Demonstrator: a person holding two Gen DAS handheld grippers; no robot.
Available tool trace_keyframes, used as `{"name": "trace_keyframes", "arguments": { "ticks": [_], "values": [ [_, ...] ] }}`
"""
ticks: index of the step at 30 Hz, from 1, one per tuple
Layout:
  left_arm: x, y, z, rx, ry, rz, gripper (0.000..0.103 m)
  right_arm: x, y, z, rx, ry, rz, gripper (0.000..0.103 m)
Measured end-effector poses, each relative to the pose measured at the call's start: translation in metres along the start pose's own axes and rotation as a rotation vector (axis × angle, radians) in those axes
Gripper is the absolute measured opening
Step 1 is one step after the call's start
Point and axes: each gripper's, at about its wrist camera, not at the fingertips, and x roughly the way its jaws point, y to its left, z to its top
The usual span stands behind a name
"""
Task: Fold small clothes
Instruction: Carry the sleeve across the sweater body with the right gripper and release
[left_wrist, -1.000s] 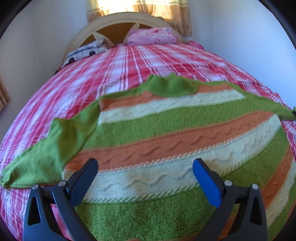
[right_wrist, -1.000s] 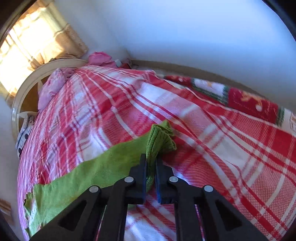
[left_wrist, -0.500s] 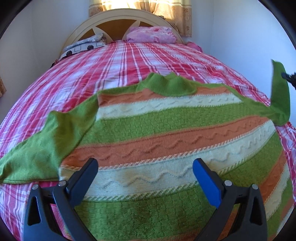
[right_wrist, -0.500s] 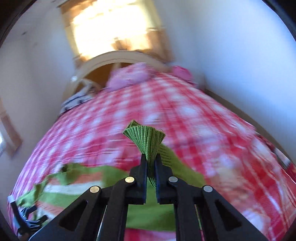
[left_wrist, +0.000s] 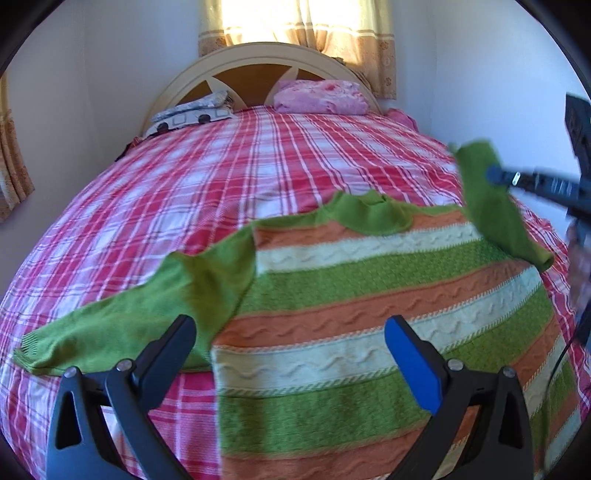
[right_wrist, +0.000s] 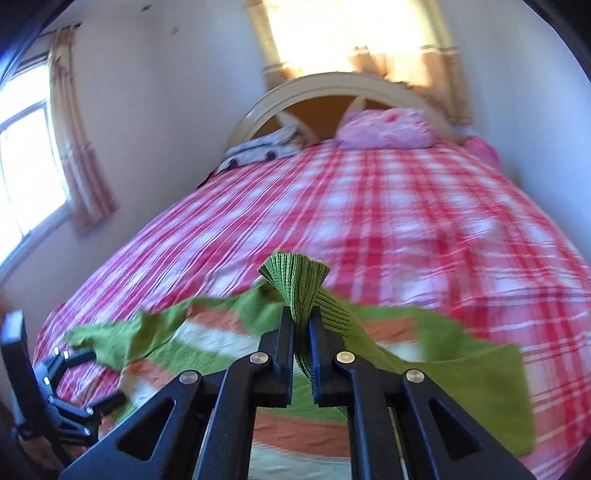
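Note:
A striped sweater (left_wrist: 369, 295) in green, orange and cream lies flat on the red plaid bed (left_wrist: 221, 177). Its left green sleeve (left_wrist: 122, 325) stretches out to the left on the bedspread. My right gripper (right_wrist: 301, 325) is shut on the ribbed cuff (right_wrist: 295, 277) of the right green sleeve (left_wrist: 491, 206), which it holds lifted above the sweater's body (right_wrist: 229, 339). In the left wrist view that gripper (left_wrist: 496, 176) enters from the right edge. My left gripper (left_wrist: 288, 350) hovers open over the sweater's lower left part, with nothing between its fingers.
A cream curved headboard (left_wrist: 266, 62) stands at the far end with a pink pillow (left_wrist: 317, 98) and a patterned folded cloth (left_wrist: 192, 114). Curtained windows (right_wrist: 354, 33) are behind the bed and on the left wall. A white wall (left_wrist: 480, 92) runs close along the bed's right side.
My right gripper has lifted the sleeve cuff off the bed and swung it left over the sweater, rolling as it went. The left gripper has risen and pulled back a little.

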Motion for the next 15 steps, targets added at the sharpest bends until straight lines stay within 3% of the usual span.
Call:
{"name": "trace_keyframes", "arguments": {
  "ticks": [6,12,14,15],
  "values": [
    [0.002,0.009,0.005,-0.012,0.014,0.004,0.103,0.045,0.042,-0.035,-0.063,0.084,0.040,0.006],
    [0.012,0.015,0.007,-0.073,0.064,-0.027,0.103,0.065,0.050,-0.053,-0.056,0.153,0.074,0.010],
    [0.015,0.014,0.009,-0.073,0.077,-0.026,0.103,0.070,0.050,-0.057,-0.055,0.181,0.078,0.032],
    [0.015,0.012,0.009,-0.074,0.083,-0.026,0.103,0.067,0.049,-0.059,-0.048,0.200,0.100,0.066]
  ]
}}
